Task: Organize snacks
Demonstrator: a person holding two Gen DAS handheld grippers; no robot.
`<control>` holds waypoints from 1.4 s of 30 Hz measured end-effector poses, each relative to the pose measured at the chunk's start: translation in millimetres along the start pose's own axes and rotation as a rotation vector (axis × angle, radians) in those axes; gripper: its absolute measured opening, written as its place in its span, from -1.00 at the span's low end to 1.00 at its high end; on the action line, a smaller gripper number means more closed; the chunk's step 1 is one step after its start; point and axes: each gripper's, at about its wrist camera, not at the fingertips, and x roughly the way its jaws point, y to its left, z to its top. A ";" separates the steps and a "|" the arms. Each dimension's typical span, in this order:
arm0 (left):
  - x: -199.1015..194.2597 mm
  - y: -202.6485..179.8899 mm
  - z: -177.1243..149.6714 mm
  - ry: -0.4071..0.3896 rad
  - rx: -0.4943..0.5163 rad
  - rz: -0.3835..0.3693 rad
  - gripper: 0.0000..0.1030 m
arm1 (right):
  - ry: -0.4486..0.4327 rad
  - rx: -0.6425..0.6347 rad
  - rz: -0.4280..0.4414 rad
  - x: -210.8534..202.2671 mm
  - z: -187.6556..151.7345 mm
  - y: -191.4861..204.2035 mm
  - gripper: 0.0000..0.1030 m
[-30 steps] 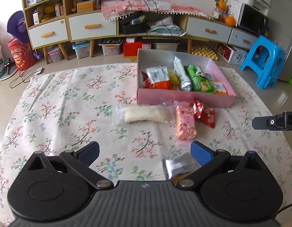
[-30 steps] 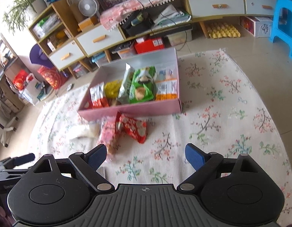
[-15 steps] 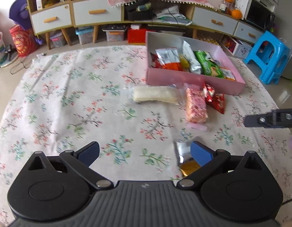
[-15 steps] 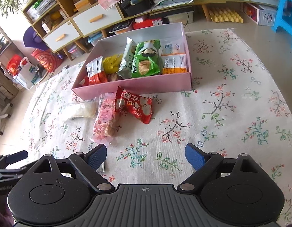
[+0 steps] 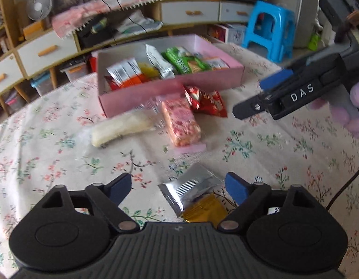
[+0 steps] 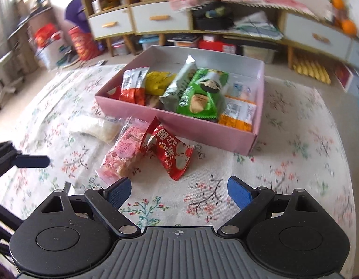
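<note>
A silver and gold snack packet (image 5: pixel 193 183) lies on the floral tablecloth between the fingers of my left gripper (image 5: pixel 177 187). The jaws are closing, with the pads still apart from it. Further off lie a white roll in clear wrap (image 5: pixel 123 127), a pink bar packet (image 5: pixel 181 123) and a red packet (image 5: pixel 207 102), all just in front of the pink box (image 5: pixel 170 93) that holds several snacks. My right gripper (image 6: pixel 179 190) stands open over bare cloth, with the red packet (image 6: pixel 172 155) and pink bar packet (image 6: pixel 123 153) just ahead of it.
A gloved hand (image 5: pixel 351 116) holds the right gripper at the right of the left wrist view. One left finger (image 6: pixel 30 161) shows at the left edge of the right wrist view. Behind the table stand a blue stool (image 5: pixel 270 32) and a low drawer cabinet (image 6: pixel 156 18).
The left gripper has sunk toward the silver packet and its jaws have narrowed around it. Both grippers have rolled. The right gripper has moved closer to the red and pink packets.
</note>
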 end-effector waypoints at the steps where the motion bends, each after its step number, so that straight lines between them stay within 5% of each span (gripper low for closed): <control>1: 3.2 0.4 0.5 0.012 0.003 -0.002 0.54 | -0.001 -0.017 0.000 1.6 0.7 0.7 0.78; 12: 16.7 10.1 6.7 0.075 -0.007 -0.034 0.20 | -0.055 -0.085 -0.015 24.2 11.4 8.8 0.50; 16: 18.3 8.4 8.0 0.081 0.007 -0.032 0.12 | -0.053 -0.107 -0.037 33.1 13.0 13.4 0.18; 21: 17.4 10.7 9.0 0.074 -0.006 0.013 -0.27 | -0.058 -0.096 -0.049 42.3 14.7 18.2 -0.09; 24: 17.9 15.7 9.8 0.071 -0.030 0.036 -0.34 | -0.058 -0.094 -0.051 45.5 14.9 21.7 -0.32; 26: 17.9 20.0 10.0 0.071 -0.051 0.053 -0.34 | -0.050 -0.092 -0.038 46.5 16.3 23.4 -0.63; 36: 11.8 53.4 7.1 0.089 -0.223 0.185 -0.34 | 0.018 -0.076 -0.045 38.8 15.1 26.3 -0.63; 42: 5.8 72.9 2.6 0.101 -0.330 0.202 -0.33 | 0.106 0.001 -0.027 29.7 11.6 18.4 -0.63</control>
